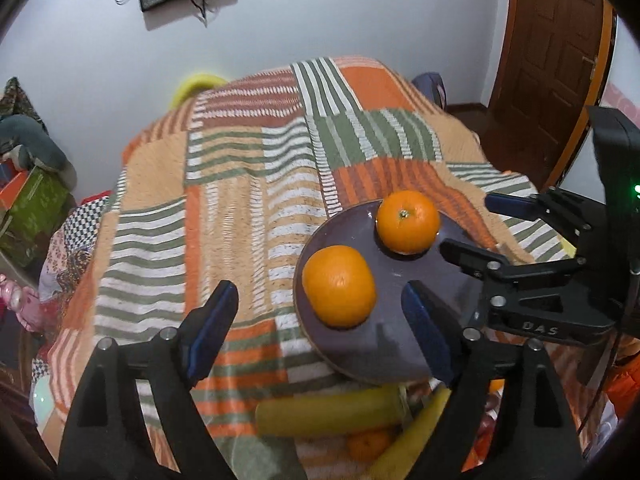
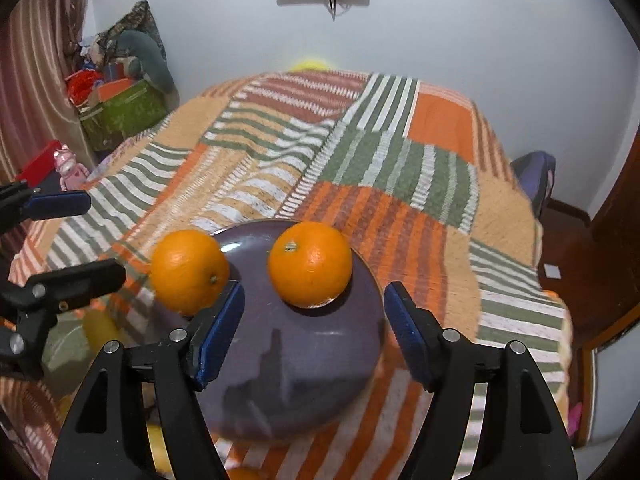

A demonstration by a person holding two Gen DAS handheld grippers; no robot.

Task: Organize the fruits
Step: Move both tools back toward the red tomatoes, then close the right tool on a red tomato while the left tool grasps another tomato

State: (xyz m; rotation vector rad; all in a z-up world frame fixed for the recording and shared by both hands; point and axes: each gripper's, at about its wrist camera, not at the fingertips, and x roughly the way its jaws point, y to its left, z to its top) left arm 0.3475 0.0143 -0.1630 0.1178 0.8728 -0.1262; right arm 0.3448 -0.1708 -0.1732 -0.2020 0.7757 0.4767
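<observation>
Two oranges lie on a dark purple plate (image 1: 400,344) on a striped blanket. In the left wrist view the near orange (image 1: 339,286) sits at the plate's left rim and the far orange (image 1: 408,222) at its far side. My left gripper (image 1: 322,316) is open and empty, with the near orange between and just past its fingertips. My right gripper (image 2: 314,320) is open and empty over the plate (image 2: 296,380), just short of the far orange (image 2: 310,264). The other orange (image 2: 188,270) lies left of its left finger. Bananas (image 1: 328,414) and a small orange (image 1: 368,444) lie below the plate.
The striped blanket (image 1: 240,184) covers a bed that runs to the far wall. A green box and clutter (image 2: 120,112) stand at the left. A wooden door (image 1: 552,60) is at the right. A pink toy (image 2: 72,170) stands by the bed's left edge.
</observation>
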